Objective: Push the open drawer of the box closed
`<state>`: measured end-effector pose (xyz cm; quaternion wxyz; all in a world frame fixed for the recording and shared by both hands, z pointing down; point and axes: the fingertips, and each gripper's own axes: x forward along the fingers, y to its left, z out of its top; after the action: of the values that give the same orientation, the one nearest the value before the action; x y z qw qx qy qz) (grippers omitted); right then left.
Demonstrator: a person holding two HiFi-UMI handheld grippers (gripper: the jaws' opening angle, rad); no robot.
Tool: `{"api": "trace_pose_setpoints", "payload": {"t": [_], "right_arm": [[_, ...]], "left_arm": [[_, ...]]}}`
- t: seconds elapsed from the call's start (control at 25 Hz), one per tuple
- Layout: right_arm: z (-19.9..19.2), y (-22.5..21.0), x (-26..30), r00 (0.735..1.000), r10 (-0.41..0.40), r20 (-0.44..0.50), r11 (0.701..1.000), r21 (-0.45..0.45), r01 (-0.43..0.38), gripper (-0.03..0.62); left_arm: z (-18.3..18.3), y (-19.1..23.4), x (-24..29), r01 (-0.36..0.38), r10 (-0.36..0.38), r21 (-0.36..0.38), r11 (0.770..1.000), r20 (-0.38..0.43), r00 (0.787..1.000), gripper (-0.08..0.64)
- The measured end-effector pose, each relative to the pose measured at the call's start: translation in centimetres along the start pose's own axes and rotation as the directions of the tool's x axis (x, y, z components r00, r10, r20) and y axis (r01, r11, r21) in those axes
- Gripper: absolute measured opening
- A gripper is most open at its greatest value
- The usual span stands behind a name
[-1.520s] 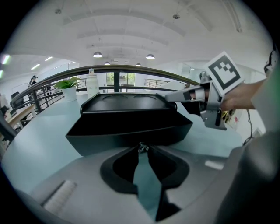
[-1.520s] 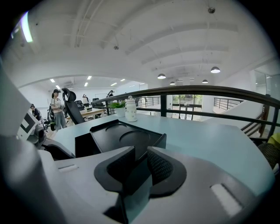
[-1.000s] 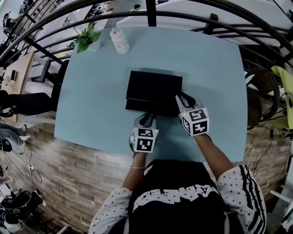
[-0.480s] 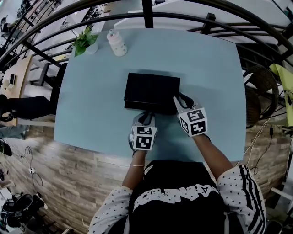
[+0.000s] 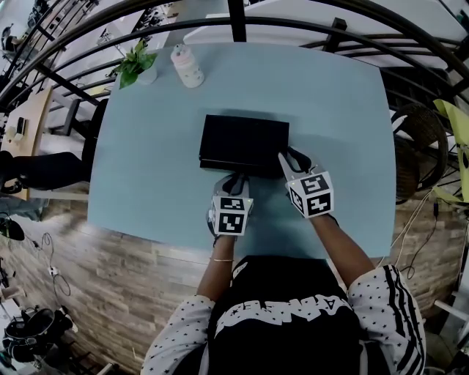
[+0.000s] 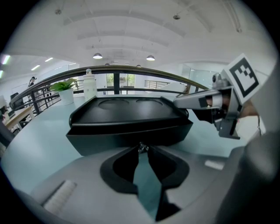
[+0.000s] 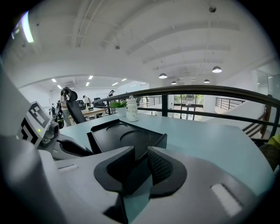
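The black box (image 5: pixel 244 141) lies in the middle of the pale blue table (image 5: pixel 146 168). Its drawer front (image 6: pixel 131 139) faces me and sits almost flush under the lid (image 6: pixel 127 111). My left gripper (image 5: pixel 236 178) is shut, and its tips (image 6: pixel 142 148) touch the middle of the drawer front. My right gripper (image 5: pixel 284 159) is shut too and rests at the box's near right corner (image 7: pixel 159 140). From the left gripper view the right gripper (image 6: pixel 192 101) shows as one closed point beside the box. Nothing is held in either one.
A white bottle (image 5: pixel 187 66) and a small potted plant (image 5: pixel 136 61) stand at the table's far left. A dark curved railing (image 5: pixel 234 22) runs behind the table. The near table edge (image 5: pixel 168 238) lies just behind my grippers. A chair (image 5: pixel 44 165) stands left of the table.
The left gripper has moved forward against the drawer front. The box's near face now sits farther from me, with the drawer slid in under the lid. The right gripper has hardly moved.
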<state>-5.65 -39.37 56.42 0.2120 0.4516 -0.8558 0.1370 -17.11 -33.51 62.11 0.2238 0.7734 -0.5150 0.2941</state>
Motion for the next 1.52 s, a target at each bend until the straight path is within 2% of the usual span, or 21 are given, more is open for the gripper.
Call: {"api": "trace_pose_setpoints", "payload": {"t": [1.04, 1.52], "right_arm": [[0.1, 0.1, -0.1, 1.0, -0.01, 0.001, 1.0, -0.003, 0.01, 0.074], [-0.1, -0.1, -0.2, 1.0, -0.013, 0.0, 1.0, 0.002, 0.013, 0.075]], "left_arm": [[1.3, 0.5, 1.3, 0.015, -0.015, 0.0, 1.0, 0.023, 1.0, 0.0], [1.4, 0.3, 1.0, 0.032, -0.03, -0.032, 0.999, 0.072, 0.997, 0.0]]}}
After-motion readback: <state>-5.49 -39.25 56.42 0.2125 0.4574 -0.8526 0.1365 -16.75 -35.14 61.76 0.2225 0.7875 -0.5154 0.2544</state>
